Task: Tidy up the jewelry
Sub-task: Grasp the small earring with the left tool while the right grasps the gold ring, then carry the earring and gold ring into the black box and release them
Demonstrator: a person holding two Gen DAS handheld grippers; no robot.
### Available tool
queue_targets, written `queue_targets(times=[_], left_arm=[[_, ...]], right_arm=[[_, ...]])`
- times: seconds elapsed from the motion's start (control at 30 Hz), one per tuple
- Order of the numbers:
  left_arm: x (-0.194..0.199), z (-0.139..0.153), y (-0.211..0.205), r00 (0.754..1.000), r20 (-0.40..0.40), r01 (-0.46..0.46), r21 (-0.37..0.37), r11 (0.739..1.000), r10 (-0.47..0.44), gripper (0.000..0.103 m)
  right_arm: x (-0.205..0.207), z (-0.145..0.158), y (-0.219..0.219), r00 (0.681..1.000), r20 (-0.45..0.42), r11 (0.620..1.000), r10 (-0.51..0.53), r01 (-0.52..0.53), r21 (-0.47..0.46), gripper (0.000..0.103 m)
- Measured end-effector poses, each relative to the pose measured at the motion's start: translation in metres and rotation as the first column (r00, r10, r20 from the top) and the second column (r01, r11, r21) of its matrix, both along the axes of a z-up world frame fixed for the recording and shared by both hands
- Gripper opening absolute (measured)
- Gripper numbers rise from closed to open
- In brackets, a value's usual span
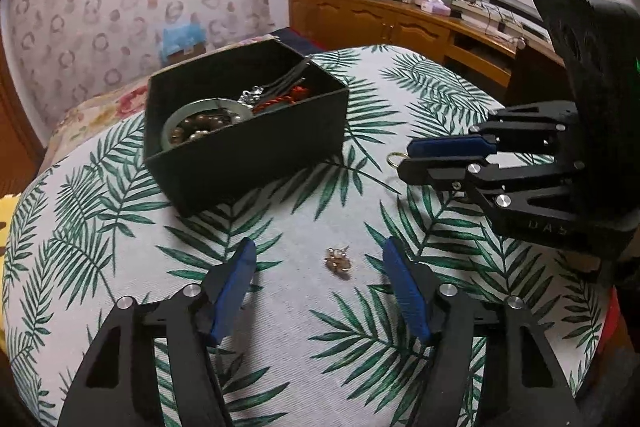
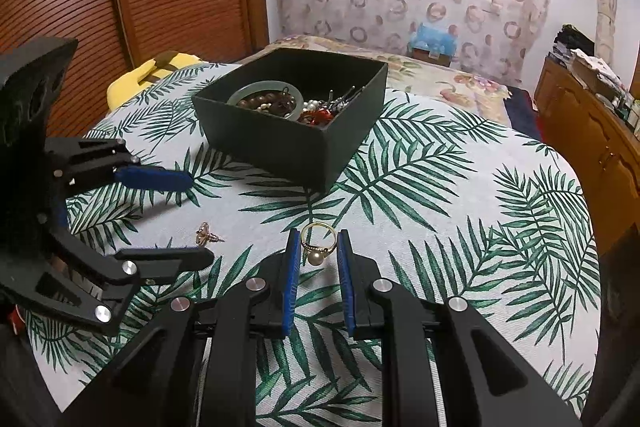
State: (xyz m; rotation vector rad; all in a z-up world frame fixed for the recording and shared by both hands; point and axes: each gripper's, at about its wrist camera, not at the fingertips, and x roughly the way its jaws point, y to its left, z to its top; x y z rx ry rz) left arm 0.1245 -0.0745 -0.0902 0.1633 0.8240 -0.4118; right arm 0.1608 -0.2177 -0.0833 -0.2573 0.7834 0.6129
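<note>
**Ring pinched, earring framed beside the jewelry box**

While the dark open box (image 2: 296,131) sits on the palm-leaf cloth (image 2: 460,195), already holding a pale bangle (image 2: 266,93), brown beads and a tangle of red cord, two pieces lie outside it. Nearer the camera than the box, the right gripper (image 2: 319,255) stands narrow, its blue pads pressing either side of a gold ring with a pearl (image 2: 318,245). Left of that ring and further from the box's front corner, a small gold earring (image 1: 338,259) lies flat between the left gripper's (image 1: 319,259) wide-spread fingers, untouched by either pad.
</note>
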Motion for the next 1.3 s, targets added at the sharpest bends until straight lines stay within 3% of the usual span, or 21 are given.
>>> queue_targets(times=[0.2,0.33,0.83,1.3], left_arm=[[0.002,-0.003,-0.004,1.0,-0.018,0.018,0.01,1.0,-0.018,0.021],[0.0,-0.002,-0.002,1.0,-0.014,0.025,0.007,1.0,-0.025,0.008],[-0.003,0.022,0.026,0.998,0.057,-0.036,-0.04,0.999,0.038,0.006],[0.014,0.052,0.037,0.987,0.131,-0.083,-0.056,0.995,0.089,0.006]], right_arm=[[0.0,0.0,-0.001,1.0,0.001,1.0,-0.003,0.003,0.0,0.02],[0.0,0.0,-0.001,1.0,0.0,1.0,-0.006,0.006,0.004,0.02],[-0.003,0.003,0.001,1.0,0.015,1.0,0.009,-0.009,-0.014,0.02],[0.016,0.055,0.024,0.992,0.121,0.999,0.04,-0.042,0.015,0.02]])
